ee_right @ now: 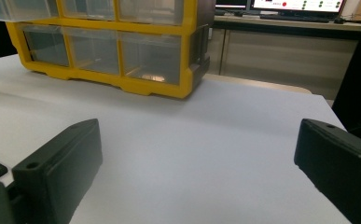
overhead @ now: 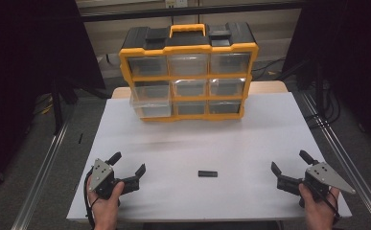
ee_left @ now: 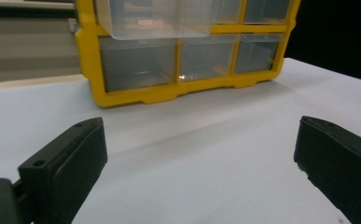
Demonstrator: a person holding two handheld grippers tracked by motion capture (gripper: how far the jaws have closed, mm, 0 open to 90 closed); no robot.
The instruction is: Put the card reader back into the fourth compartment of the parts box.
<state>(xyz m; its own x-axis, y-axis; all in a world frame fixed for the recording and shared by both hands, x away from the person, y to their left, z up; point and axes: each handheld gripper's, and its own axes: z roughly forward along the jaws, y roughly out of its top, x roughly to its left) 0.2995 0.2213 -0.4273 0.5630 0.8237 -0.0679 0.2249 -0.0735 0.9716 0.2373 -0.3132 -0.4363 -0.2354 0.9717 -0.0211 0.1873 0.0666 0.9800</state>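
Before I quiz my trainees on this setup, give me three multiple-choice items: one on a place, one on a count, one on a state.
1. Where does the small black block lie?
A. inside a drawer
B. on the table between the grippers
C. on top of the cabinet

2. How many drawers does the cabinet front show?
A. four
B. six
C. nine

3. What state is the left gripper in?
A. open, holding nothing
B. shut on the block
C. shut on a drawer

Answers: 1 B, it rests on the white table between the grippers; 2 C, three rows of three; 3 A, jaws wide apart over bare table.

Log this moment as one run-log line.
left tongs: open, empty | right tongs: open, empty | black block: on table, untouched | drawer: pulled out
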